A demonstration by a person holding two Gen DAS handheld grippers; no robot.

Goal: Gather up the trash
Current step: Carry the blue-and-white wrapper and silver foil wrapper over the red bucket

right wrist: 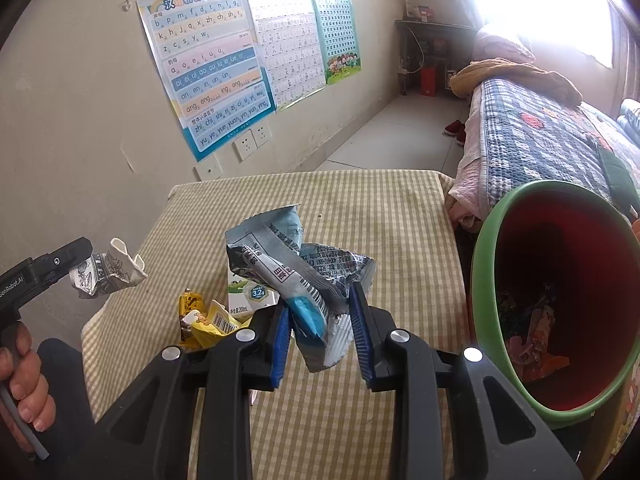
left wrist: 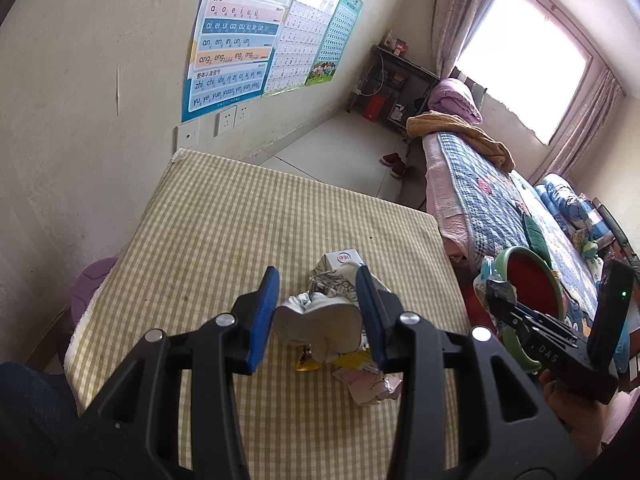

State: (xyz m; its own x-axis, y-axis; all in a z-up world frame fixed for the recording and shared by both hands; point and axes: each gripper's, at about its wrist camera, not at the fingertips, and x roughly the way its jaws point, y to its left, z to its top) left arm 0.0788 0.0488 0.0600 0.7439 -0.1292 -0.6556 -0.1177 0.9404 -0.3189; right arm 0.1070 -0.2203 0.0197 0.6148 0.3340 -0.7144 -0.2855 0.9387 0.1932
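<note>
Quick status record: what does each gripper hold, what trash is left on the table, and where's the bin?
left gripper: shut on crumpled white paper, lifted off the table
right gripper: shut on blue-grey snack wrapper
still on table: milk carton, yellow wrapper, pink paper scrap
bin: green rim, red inside, at the table's right edge, tilted toward the camera, some trash already inside
</note>
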